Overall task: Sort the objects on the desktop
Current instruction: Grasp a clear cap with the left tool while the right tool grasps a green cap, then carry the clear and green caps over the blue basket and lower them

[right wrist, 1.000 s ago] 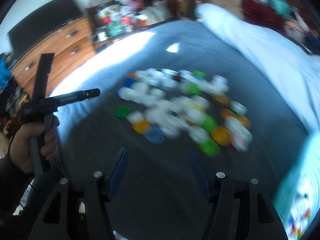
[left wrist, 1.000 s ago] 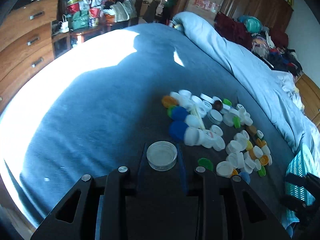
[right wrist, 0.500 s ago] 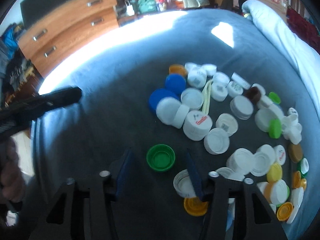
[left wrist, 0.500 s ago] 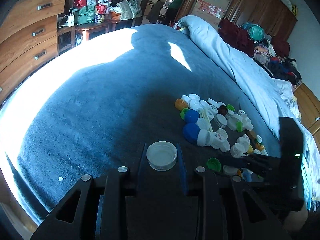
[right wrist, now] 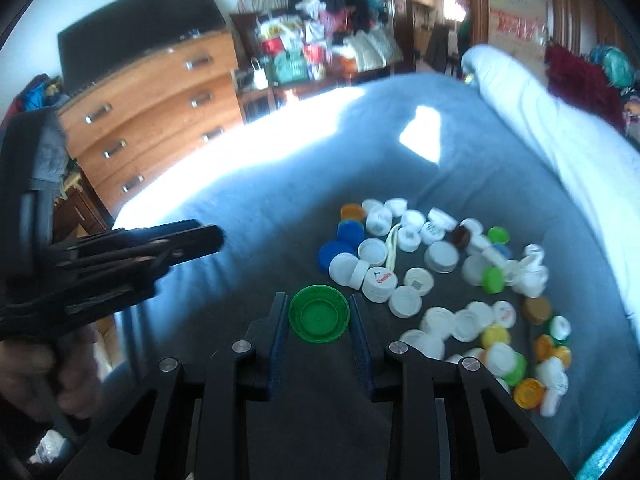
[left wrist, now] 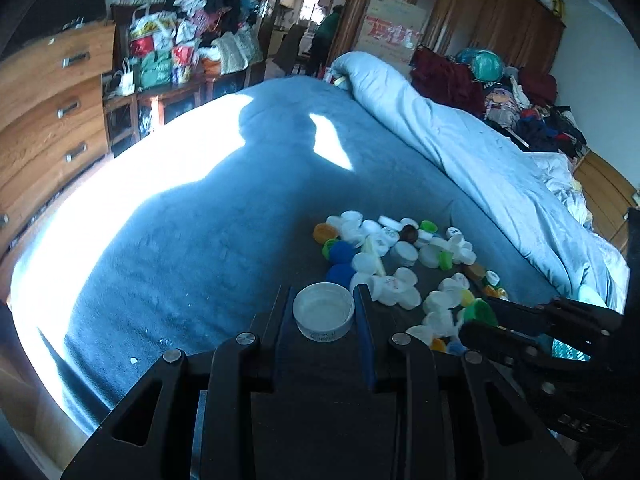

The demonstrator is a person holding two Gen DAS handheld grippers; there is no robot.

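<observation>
Jaws on both your grippers pinch bottle caps.
Your left gripper [left wrist: 324,312] clamps a white cap [left wrist: 323,312]; your right gripper [right wrist: 319,314] is closing on a green cap [right wrist: 319,314], near the cap pile [right wrist: 440,272] on the blue blanket [right wrist: 240,232].

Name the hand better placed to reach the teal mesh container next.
Right, probably. The right gripper, jaws closing on the green cap, sits beside the teal mesh container; the left gripper, holding the white cap, is farther over.

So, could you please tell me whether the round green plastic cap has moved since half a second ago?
Yes. The green cap has left its spot beside the white caps on the blue blanket and now sits between the closing right gripper jaws.
</observation>
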